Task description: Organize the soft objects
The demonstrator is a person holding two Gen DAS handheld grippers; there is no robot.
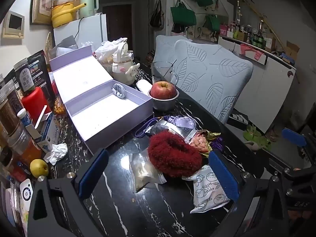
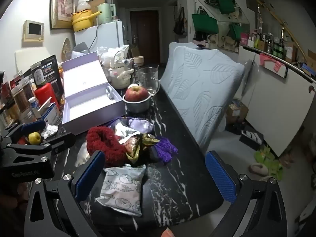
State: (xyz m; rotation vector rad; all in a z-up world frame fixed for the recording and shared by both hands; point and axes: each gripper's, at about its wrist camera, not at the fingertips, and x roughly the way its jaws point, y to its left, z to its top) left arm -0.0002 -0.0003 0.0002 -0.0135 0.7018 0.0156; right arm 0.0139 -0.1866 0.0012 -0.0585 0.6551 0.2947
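Observation:
A fuzzy dark-red scrunchie (image 1: 173, 156) (image 2: 104, 144) lies on the black marble table (image 1: 150, 207), among soft packets: a clear pouch (image 1: 144, 171), a white printed snack pack (image 1: 209, 191) (image 2: 122, 189), a lilac pouch (image 1: 182, 121) (image 2: 141, 124) and a purple tassel (image 2: 165, 148). An open lilac box (image 1: 102, 106) (image 2: 88, 102) holds a white cable (image 1: 118, 90). My left gripper (image 1: 158, 175) is open, its blue pads either side of the scrunchie and pouch, not touching. My right gripper (image 2: 156, 177) is open above the snack pack.
A red apple (image 1: 163, 90) (image 2: 136, 93) sits in a metal bowl beside a glass mug (image 1: 164, 73). Jars, bottles and a red candle (image 1: 36, 102) crowd the left edge, with a yellow fruit (image 1: 39, 167). A leaf-patterned chair back (image 1: 213, 79) (image 2: 199, 90) stands along the table's right side.

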